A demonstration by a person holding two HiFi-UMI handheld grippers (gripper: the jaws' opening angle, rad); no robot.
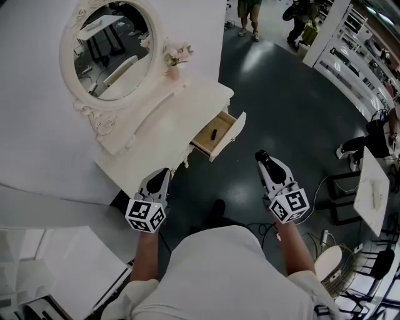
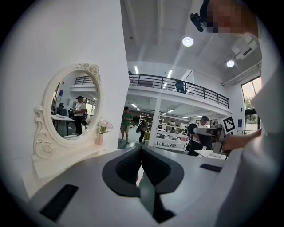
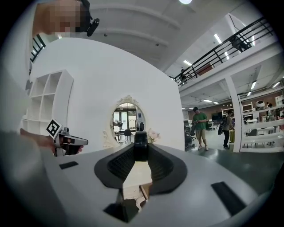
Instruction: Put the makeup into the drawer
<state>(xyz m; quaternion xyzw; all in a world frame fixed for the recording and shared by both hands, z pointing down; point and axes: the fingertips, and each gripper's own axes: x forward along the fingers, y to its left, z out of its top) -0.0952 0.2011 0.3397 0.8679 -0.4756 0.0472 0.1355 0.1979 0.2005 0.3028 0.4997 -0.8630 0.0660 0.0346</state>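
Note:
A white vanity table (image 1: 164,128) with an oval mirror (image 1: 112,50) stands ahead on the left. Its drawer (image 1: 230,134) is pulled out, and a small dark item (image 1: 214,133) lies inside. My right gripper (image 1: 264,156) hangs over the dark floor to the right of the drawer. It is shut on a black makeup tube (image 3: 140,145) that stands upright between the pads. My left gripper (image 1: 166,172) is near the table's front corner, left of the drawer. Its jaws meet at the tips (image 2: 141,150) with nothing between them.
A pink flower vase (image 1: 174,64) stands on the vanity beside the mirror. A white table (image 1: 375,187) and floor cables are at the right. White shelving (image 1: 56,262) is at the lower left. People stand at the far end of the hall (image 1: 250,12).

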